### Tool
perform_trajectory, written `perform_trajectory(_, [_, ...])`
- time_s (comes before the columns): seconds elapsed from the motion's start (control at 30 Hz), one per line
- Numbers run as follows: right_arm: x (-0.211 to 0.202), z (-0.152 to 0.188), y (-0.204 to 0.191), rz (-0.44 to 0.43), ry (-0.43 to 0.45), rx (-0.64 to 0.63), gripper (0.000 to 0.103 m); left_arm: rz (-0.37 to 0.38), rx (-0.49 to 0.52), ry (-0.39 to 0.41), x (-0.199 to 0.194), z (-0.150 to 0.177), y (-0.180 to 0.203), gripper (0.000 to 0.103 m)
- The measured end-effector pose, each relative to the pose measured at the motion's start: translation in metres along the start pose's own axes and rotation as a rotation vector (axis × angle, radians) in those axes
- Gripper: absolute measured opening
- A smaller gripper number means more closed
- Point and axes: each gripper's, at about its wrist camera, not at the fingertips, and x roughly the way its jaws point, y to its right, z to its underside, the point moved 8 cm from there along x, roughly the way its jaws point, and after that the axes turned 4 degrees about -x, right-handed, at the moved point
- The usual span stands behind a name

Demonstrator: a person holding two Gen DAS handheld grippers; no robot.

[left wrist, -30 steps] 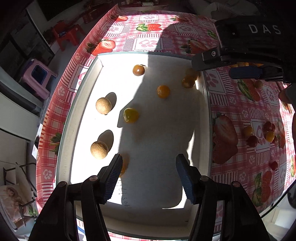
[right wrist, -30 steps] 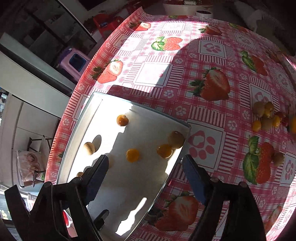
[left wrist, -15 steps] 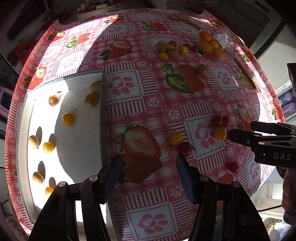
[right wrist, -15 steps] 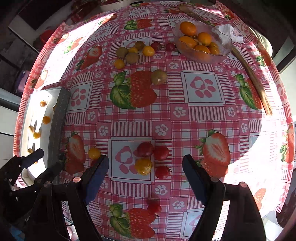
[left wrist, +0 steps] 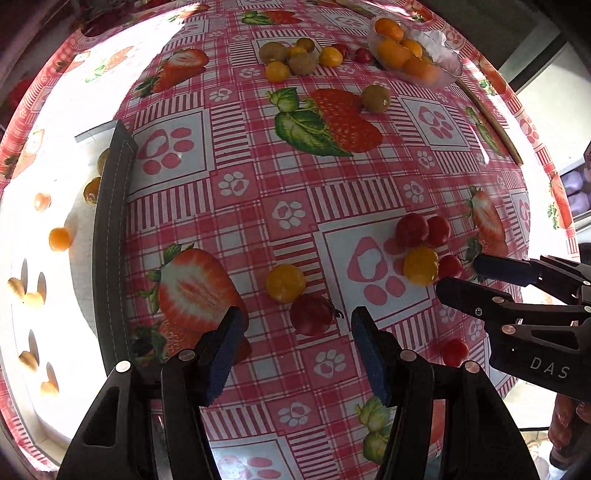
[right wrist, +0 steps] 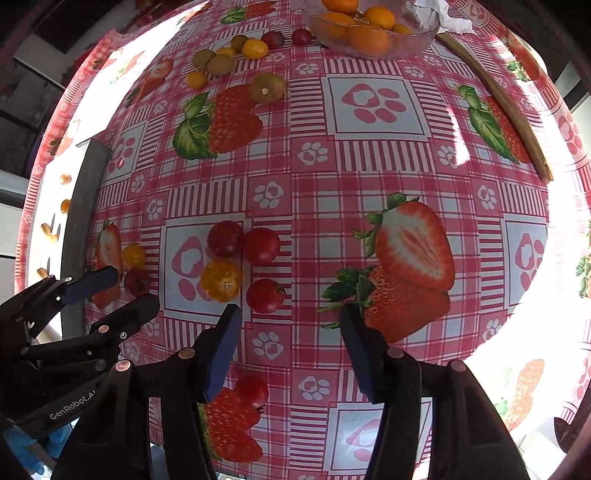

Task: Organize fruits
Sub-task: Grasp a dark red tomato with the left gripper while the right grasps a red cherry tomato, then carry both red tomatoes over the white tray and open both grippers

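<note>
My left gripper is open and empty, low over a dark red fruit with a yellow fruit just beyond it. My right gripper is open and empty, just short of a cluster of red fruits and a yellow-orange fruit; it also shows at the right of the left wrist view. The left gripper shows at the left of the right wrist view. The white tray at the left holds several small orange and tan fruits.
A glass bowl of oranges stands at the far edge. Kiwis and small yellow fruits lie near it, one kiwi apart. A wooden stick lies at the right. A lone red fruit sits near the table's front edge.
Both grippers have swung from above the white tray to the right, over the tablecloth, and come down close to the loose red and yellow fruits. Both stayed open.
</note>
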Motion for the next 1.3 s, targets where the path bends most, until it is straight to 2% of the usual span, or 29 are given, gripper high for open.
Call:
perform_trajectory(0.17, [0.004,-0.008,-0.012,-0.003,0.003,-0.046,0.058,-0.030,-0.005,0.004,0.002,-0.002,0.002,0.062])
perform_trajectory(0.27, [0.007,-0.008,-0.018,0.007,-0.003,-0.071,0.048,-0.052,-0.012,0.007,0.004,-0.004,0.005,0.059])
perform_trajectory(0.3, [0.007,-0.008,-0.020,0.016,-0.003,-0.083,0.039,-0.067,-0.014,0.012,0.003,-0.004,0.004,0.052])
perform_trajectory(0.33, [0.008,-0.008,-0.022,0.023,-0.004,-0.093,0.031,-0.076,-0.014,0.016,0.003,-0.004,0.004,0.049])
perform_trajectory(0.4, [0.009,-0.008,-0.023,0.021,-0.004,-0.090,0.023,-0.078,-0.017,0.026,0.001,-0.005,0.001,0.030])
perform_trajectory(0.47, [0.010,-0.010,-0.024,0.004,-0.002,-0.069,0.022,-0.061,-0.024,0.027,0.000,-0.005,-0.001,0.024])
perform_trajectory(0.7, [0.001,-0.011,-0.023,-0.072,0.007,-0.001,0.022,0.015,-0.106,0.035,-0.009,-0.003,-0.024,0.024])
perform_trajectory(0.97, [-0.013,-0.018,-0.023,-0.108,0.024,0.011,0.022,0.013,-0.116,0.070,-0.030,-0.002,-0.040,0.024])
perform_trajectory(1.3, [-0.018,-0.036,-0.055,-0.120,0.031,-0.054,0.022,-0.002,-0.166,0.123,-0.054,0.000,-0.069,0.024])
